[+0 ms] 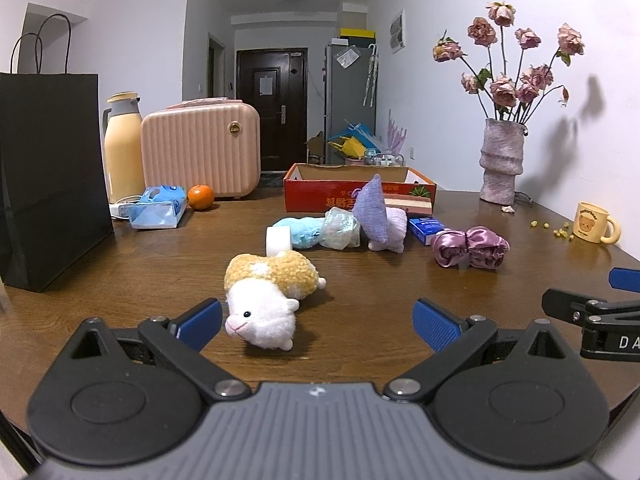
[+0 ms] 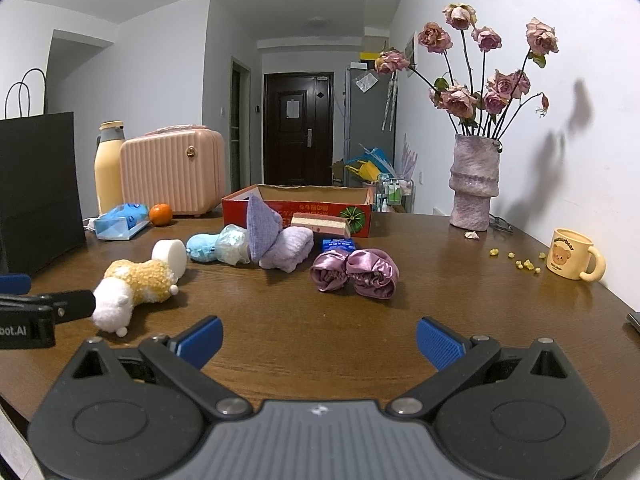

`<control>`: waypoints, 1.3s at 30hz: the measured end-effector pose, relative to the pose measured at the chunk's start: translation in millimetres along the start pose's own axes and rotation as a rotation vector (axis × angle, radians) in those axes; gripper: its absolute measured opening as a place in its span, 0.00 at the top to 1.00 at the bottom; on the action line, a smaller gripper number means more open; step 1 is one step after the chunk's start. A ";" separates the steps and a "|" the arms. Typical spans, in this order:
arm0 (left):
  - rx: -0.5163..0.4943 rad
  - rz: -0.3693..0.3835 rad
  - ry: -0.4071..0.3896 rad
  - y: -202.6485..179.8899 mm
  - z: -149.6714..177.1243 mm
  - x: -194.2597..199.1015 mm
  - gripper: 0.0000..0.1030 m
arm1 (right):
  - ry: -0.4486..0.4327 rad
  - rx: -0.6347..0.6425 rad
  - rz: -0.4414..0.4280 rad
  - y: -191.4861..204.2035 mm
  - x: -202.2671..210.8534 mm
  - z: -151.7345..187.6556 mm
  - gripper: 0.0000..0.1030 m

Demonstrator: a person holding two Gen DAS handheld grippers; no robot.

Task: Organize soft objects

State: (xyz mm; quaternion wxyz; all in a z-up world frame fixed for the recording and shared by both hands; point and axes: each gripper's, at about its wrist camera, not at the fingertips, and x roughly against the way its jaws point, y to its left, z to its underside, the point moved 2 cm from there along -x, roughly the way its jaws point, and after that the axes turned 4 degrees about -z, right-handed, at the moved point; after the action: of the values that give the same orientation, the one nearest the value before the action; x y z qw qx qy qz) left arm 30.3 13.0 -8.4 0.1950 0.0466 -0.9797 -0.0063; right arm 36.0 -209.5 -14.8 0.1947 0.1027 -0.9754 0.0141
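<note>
A white and tan plush sheep [image 1: 264, 300] [image 2: 132, 288] lies on the brown table, its head just inside my open left gripper [image 1: 318, 324], close to the left finger. Behind it sit a white foam roll [image 1: 278, 240] [image 2: 172, 258], a blue plush [image 1: 300, 232] [image 2: 202, 246], a crinkled clear bag [image 1: 340, 228] [image 2: 232, 244], a lilac towel with a purple pouch [image 1: 378, 220] [image 2: 280, 244], and a purple satin scrunchie [image 1: 470, 248] [image 2: 354, 270]. My right gripper [image 2: 319, 342] is open over bare table, short of the scrunchie. A red cardboard box [image 1: 340, 196] [image 2: 296, 204] stands open behind.
A black paper bag [image 1: 48, 176], a thermos [image 1: 122, 148], a pink case [image 1: 200, 148], a tissue pack [image 1: 158, 206] and an orange [image 1: 200, 197] stand at the left. A vase of dried roses [image 2: 474, 184], a bear mug [image 2: 572, 254] and yellow crumbs [image 2: 520, 260] are at the right.
</note>
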 end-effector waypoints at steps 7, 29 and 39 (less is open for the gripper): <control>0.010 -0.012 0.019 3.3 -5.2 -17.3 0.00 | 0.020 0.002 0.000 -2.3 -15.0 -4.8 0.00; 0.029 -0.081 0.106 23.8 -11.5 -89.9 0.00 | 0.105 0.002 -0.022 1.9 -91.7 -15.6 0.00; 0.028 -0.135 0.183 36.2 -9.6 -133.1 0.00 | 0.143 0.005 -0.022 2.9 -124.2 -19.5 0.00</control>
State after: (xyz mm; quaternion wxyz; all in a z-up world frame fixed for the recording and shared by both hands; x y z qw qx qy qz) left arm 153.1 61.6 -49.1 0.2820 0.1156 -0.9524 -0.0013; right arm 154.9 -181.2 -44.3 0.2636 0.1125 -0.9578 0.0218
